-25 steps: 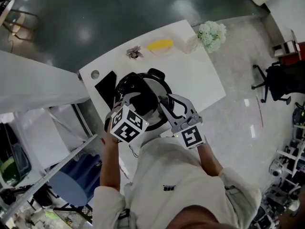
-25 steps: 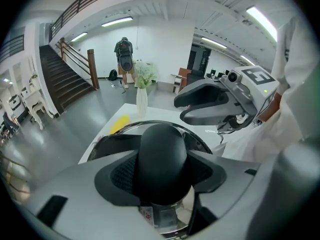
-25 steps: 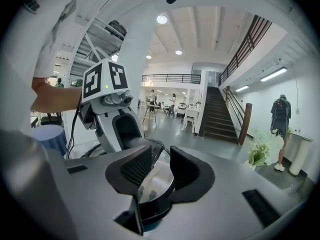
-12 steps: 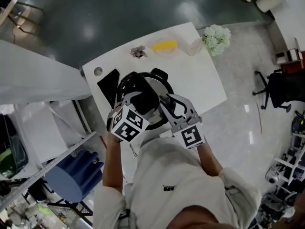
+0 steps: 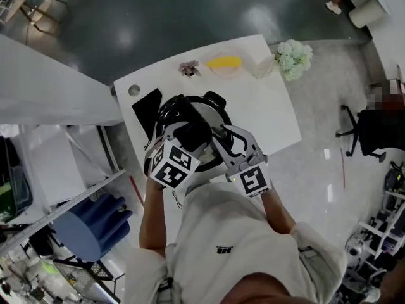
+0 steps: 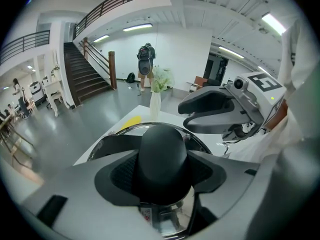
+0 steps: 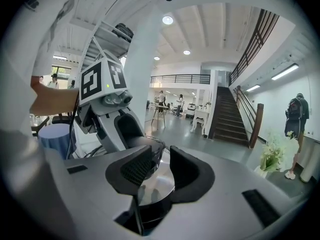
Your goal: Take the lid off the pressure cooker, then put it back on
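Big white counter (image 5: 272,116) and the pressure cooker (image 5: 214,99) sits on its near-left part, right in front of the person. The steel lid (image 5: 212,120) is down on the pot, so whatever the cooker holds is out of sight.

The left hand-held gripper (image 6: 162,176) comes down over the middle of the cooker, and its pads are clamped on either side of the lid's black knob (image 6: 162,154). That's a firm hold at a middling width.

The right hand-held gripper (image 7: 159,171) hangs at the cooker's near-right edge. Its jaws stand a narrow gap apart with bare steel showing through, and nothing is pinched that I can see.

My read is that this is the take-off step, gripped but not yet lifted. A lid just set back down would look the same, mind you.

Next it wants a turn of the knob to free the lid, then a straight lift. The right side should steady the pot so it doesn't spin.

Beyond the cooker, at the counter's far corner, a white vase (image 6: 155,106) carries pale flowers (image 5: 294,57). A yellow thing (image 5: 223,62) lies just this side of it.
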Action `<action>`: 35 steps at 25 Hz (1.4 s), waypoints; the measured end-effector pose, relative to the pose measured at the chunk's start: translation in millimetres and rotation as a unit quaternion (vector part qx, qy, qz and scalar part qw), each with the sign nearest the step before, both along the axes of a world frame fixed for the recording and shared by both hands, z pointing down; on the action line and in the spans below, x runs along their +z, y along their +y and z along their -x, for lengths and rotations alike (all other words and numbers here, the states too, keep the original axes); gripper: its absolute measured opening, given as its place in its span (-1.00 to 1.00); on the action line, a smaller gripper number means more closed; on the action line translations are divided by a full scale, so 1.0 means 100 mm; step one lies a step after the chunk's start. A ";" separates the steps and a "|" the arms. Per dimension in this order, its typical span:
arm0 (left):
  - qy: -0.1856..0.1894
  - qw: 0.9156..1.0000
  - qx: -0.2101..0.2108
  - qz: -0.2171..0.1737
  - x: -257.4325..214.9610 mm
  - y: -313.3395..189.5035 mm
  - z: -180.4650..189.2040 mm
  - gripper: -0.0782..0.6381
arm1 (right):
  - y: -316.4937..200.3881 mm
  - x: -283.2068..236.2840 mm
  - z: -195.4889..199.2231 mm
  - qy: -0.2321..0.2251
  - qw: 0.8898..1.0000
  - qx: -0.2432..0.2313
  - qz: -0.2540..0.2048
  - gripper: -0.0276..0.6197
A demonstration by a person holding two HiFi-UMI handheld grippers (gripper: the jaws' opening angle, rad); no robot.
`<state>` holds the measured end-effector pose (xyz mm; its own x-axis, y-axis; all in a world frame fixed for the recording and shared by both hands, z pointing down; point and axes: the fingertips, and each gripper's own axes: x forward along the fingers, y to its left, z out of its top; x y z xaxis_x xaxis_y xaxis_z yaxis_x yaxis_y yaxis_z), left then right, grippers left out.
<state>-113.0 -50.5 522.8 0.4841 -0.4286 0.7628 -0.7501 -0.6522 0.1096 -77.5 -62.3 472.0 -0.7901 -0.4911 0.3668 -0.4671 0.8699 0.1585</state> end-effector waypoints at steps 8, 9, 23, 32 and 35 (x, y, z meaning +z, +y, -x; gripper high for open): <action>0.000 0.999 -0.052 -0.002 0.00 -0.01 0.00 0.02 | -0.05 0.02 -0.03 -0.003 1.000 -0.030 0.004 -0.56; -0.001 0.998 -0.058 -0.002 0.00 -0.01 0.01 0.02 | -0.05 0.02 -0.04 -0.003 0.999 -0.034 0.004 -0.56; 0.001 0.990 -0.144 -0.011 -0.01 -0.03 0.04 0.02 | -0.06 0.03 -0.11 -0.006 0.997 -0.075 0.007 -0.56; 0.010 0.976 -0.192 -0.103 -0.20 -0.07 0.08 0.06 | -0.09 -0.07 -0.16 -0.017 0.998 -0.066 0.006 -0.56; 0.021 0.964 -0.213 -0.161 -0.44 -0.07 0.13 0.06 | -0.09 -0.14 -0.16 -0.028 0.997 -0.072 -0.016 -0.56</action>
